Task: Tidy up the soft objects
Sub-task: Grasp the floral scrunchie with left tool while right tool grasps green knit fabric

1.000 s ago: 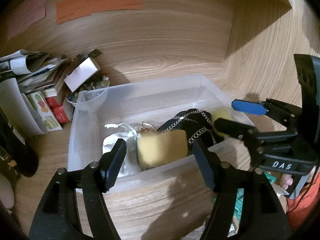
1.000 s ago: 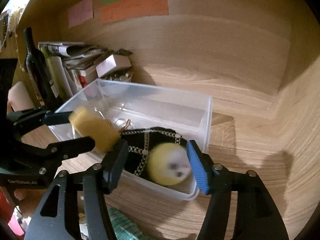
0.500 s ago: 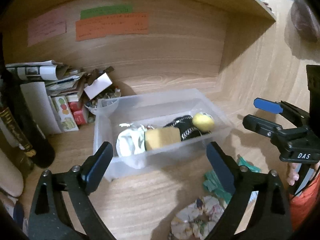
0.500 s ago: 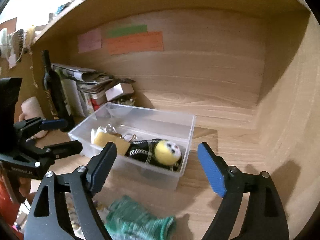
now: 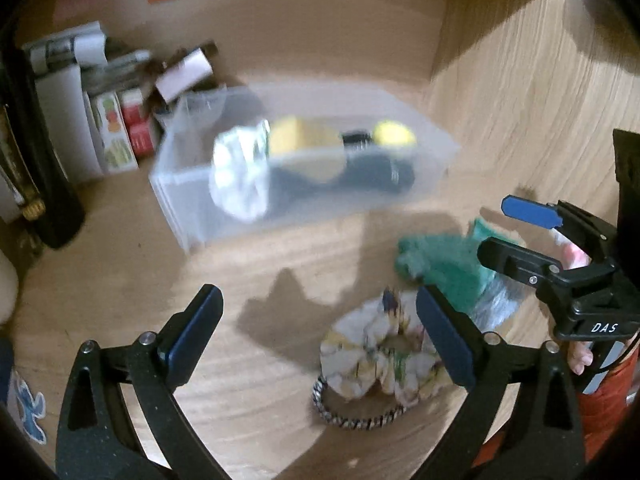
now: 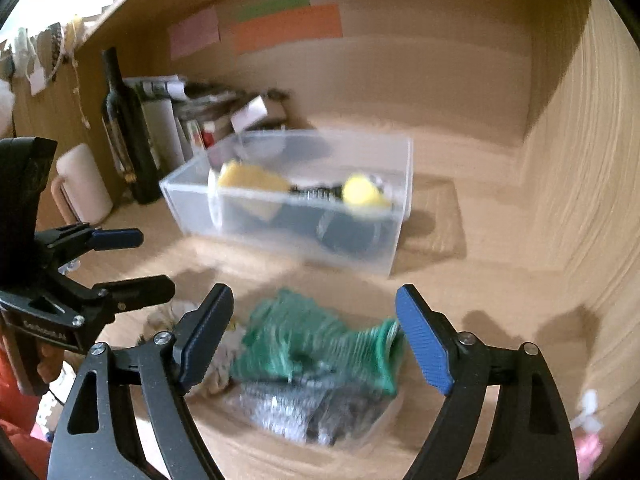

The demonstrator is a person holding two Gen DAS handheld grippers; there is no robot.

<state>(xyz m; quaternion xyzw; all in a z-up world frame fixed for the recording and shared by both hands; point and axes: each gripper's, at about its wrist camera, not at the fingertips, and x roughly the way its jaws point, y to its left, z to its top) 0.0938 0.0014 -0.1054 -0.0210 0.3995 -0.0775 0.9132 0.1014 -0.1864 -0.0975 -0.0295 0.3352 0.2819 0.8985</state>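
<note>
Gaping empty, left claw [image 5: 318,330], right claw [image 6: 314,338]; one bin [image 6: 280,216]; four softs inside.

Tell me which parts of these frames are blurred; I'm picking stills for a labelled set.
Left wrist view: the clear box and green cloth are smeared, while the left gripper stays sharp. Right wrist view: the box and cloth blur likewise, while the right gripper is crisp; the fisheye bends the walls.

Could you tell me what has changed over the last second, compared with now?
Both grippers let go and drew back from the clear bin: the left gripper released the yellow sponge, the right gripper the yellow ball. Both are now open above the floral scrunchie and green glove. The bin stayed put.
</note>
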